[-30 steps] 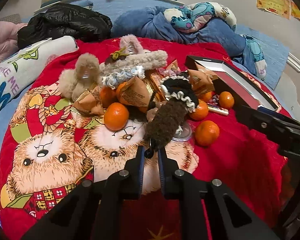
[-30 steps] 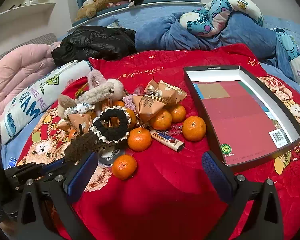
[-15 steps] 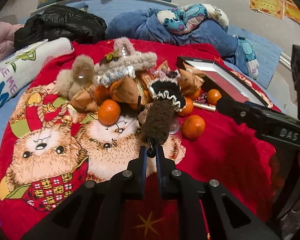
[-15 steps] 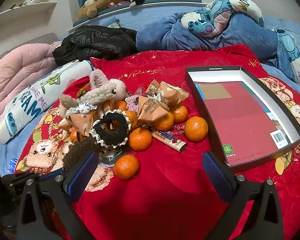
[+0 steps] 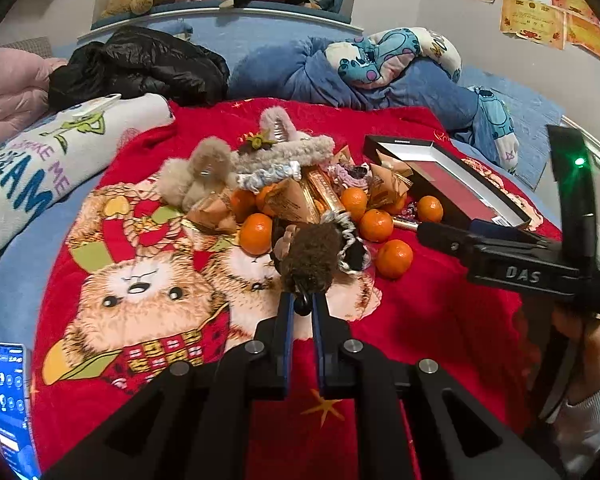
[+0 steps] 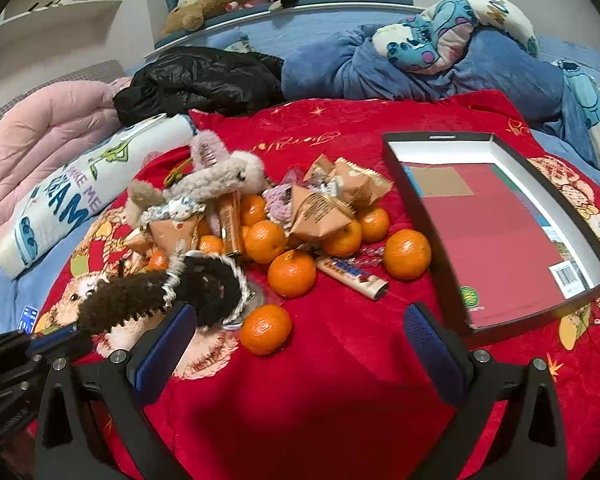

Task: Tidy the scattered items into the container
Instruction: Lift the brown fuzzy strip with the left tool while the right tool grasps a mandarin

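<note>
My left gripper (image 5: 300, 305) is shut on the dark end of a brown fuzzy hair piece (image 5: 308, 260), which it holds a little above the red blanket. A black scrunchie with a white frill (image 6: 212, 284) hangs against its far end, and the brown hair piece (image 6: 124, 304) shows at the lower left in the right wrist view. Behind lie several tangerines (image 6: 292, 274), tan snack packets (image 6: 320, 216) and beige furry clips (image 6: 216, 176). The black box (image 6: 436, 136) with a red floor lies to the right. My right gripper (image 6: 298, 316) stands open over the blanket, holding nothing.
A printed tube (image 6: 352, 278) lies among the tangerines. A phone (image 5: 8, 392) rests at the blanket's left edge. A white printed pillow (image 5: 40, 168), a black jacket (image 5: 140, 68) and a blue quilt (image 5: 300, 76) ring the back. A person's hand (image 5: 588, 344) holds the right gripper.
The left gripper has drawn back and risen with the brown hair piece. The black frilled scrunchie came along off the tangerines. The right gripper stayed where it was.
</note>
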